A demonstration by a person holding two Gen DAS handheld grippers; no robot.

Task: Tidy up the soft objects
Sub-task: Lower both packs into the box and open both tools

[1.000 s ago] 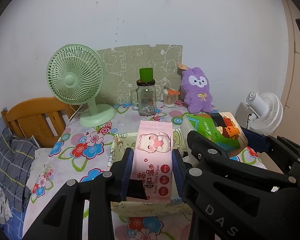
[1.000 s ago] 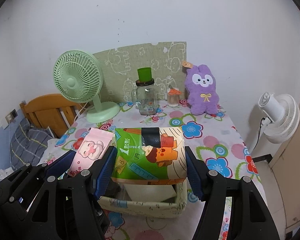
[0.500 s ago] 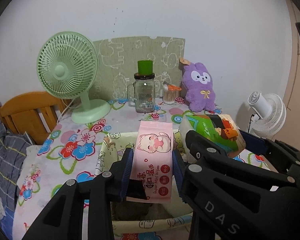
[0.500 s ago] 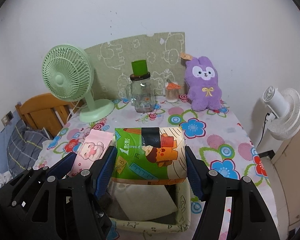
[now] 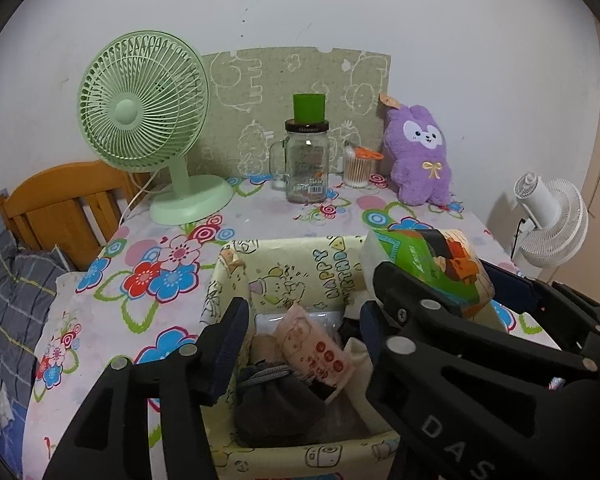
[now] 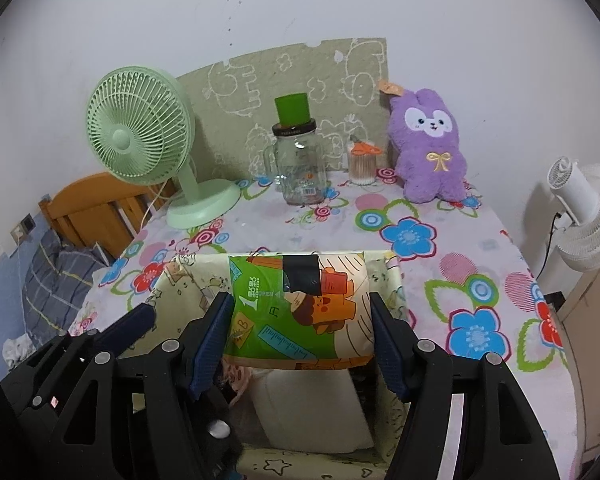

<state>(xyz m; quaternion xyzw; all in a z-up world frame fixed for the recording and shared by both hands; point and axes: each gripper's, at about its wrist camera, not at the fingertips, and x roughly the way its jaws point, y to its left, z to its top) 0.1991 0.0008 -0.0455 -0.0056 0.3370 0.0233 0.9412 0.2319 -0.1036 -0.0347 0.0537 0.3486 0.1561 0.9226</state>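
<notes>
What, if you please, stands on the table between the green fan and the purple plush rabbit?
A glass jar with a green cup on its lid, and beside it a small container of cotton swabs; both wrist views show them between the green fan and the purple plush rabbit.

The left tongs have let go of the pink wipes pack: a second ago they clamped it upright, now their jaws are opening and it lies tilted inside the fabric bin. Both tongs have sunk toward the bin, and the tissue pack has come lower with them.
</notes>
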